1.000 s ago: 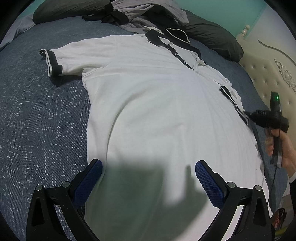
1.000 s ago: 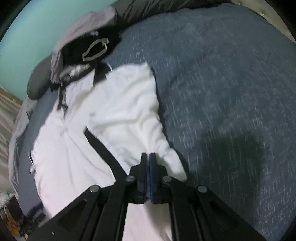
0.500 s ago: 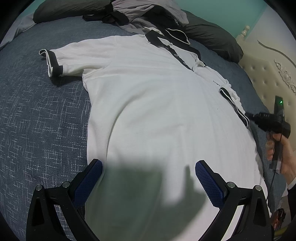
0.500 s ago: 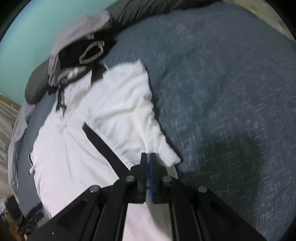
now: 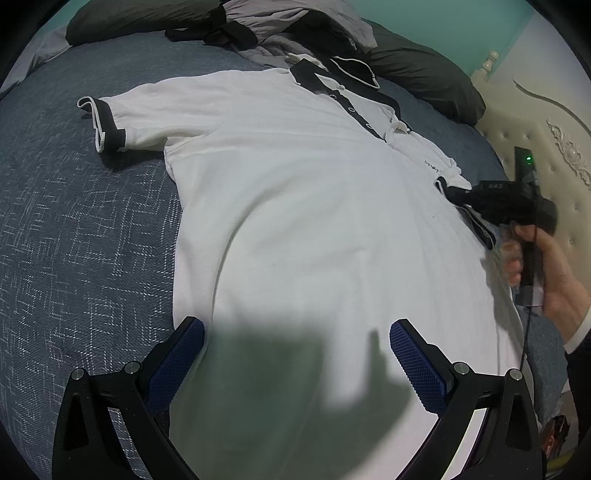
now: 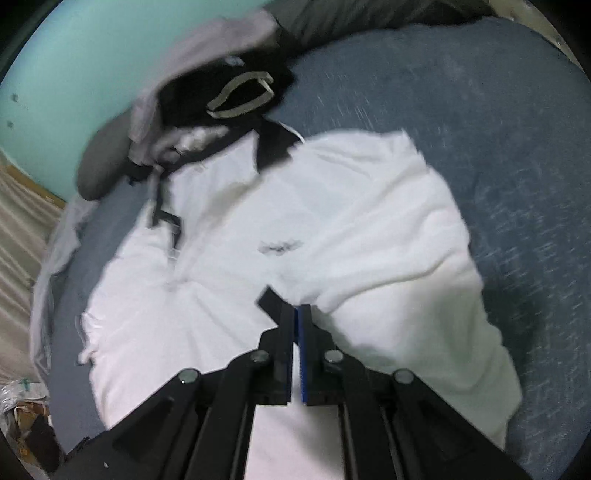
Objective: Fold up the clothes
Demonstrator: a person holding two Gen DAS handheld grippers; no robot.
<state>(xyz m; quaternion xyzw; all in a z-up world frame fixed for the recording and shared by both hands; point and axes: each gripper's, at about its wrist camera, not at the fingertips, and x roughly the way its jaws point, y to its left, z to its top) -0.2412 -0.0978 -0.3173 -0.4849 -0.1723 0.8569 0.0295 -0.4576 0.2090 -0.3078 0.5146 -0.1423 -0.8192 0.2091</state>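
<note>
A white polo shirt (image 5: 303, 192) with a black collar and black cuffs lies face up on a blue-grey bed cover (image 5: 85, 229). Its one sleeve (image 5: 110, 125) is spread out flat to the side. My left gripper (image 5: 295, 328) hovers open over the shirt's lower part, with nothing between its blue pads. My right gripper (image 6: 295, 314) is shut on the other sleeve's black cuff (image 6: 271, 301) and holds it folded in over the shirt's chest (image 6: 369, 229). The left wrist view shows that gripper (image 5: 456, 194) at the shirt's edge, held by a hand (image 5: 550, 273).
A heap of grey and black clothes (image 5: 295, 26) and a dark pillow (image 5: 424, 77) lie beyond the collar. A cream padded headboard (image 5: 535, 122) stands past the right hand. Bare bed cover (image 6: 517, 129) stretches on both sides of the shirt.
My right gripper has carried the cuff inward across the shirt, so the sleeve now lies folded over the chest. The left gripper has stayed where it was, still open.
</note>
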